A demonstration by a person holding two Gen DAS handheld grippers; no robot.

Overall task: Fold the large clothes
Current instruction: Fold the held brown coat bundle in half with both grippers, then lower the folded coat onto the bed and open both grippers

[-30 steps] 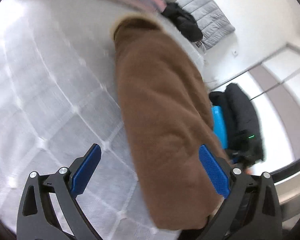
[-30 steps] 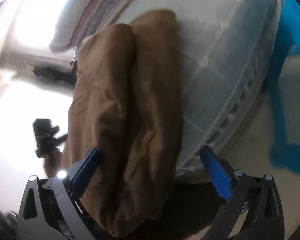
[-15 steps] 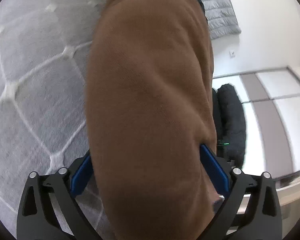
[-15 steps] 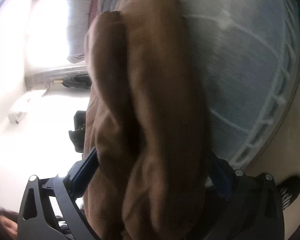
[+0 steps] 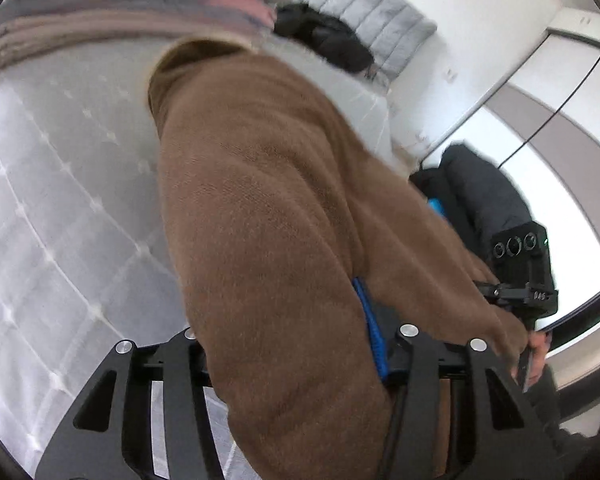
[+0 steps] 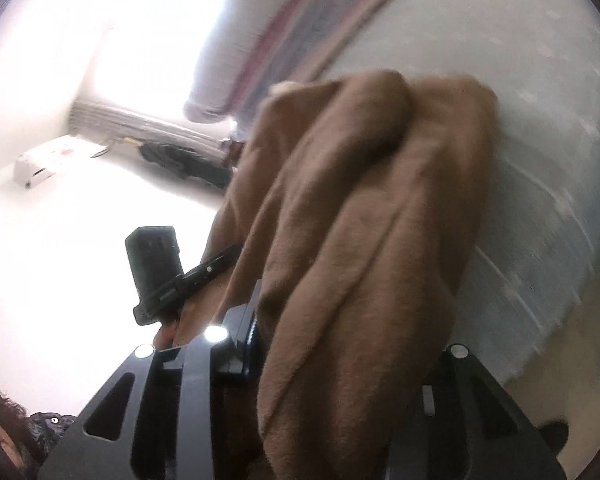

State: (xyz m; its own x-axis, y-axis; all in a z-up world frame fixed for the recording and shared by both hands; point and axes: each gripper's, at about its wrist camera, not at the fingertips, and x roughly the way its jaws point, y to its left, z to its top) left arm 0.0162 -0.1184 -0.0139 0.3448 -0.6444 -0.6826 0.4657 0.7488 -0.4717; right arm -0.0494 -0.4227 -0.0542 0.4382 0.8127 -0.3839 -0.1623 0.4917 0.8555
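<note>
A large brown fleece garment [image 5: 268,216] lies folded lengthwise on the white quilted bed [image 5: 60,208]. My left gripper [image 5: 288,340] is shut on its near end; one blue pad [image 5: 370,328] shows against the cloth, the other is hidden under it. My right gripper [image 6: 340,344] is shut on the same brown garment [image 6: 360,220], which covers most of its jaws. Each gripper shows in the other's view: the right one [image 5: 520,276] and the left one [image 6: 160,272], both close beside the garment.
Striped folded bedding [image 5: 132,12] lies at the far end of the bed. A grey puffer jacket [image 5: 364,20] and a black garment [image 5: 320,36] lie beyond. A dark coat [image 5: 480,200] hangs at the right. A bright window [image 6: 148,32] is at the back.
Both grippers were open around the garment's end and have closed on it. The garment's near end has lifted a little and the views have swung.
</note>
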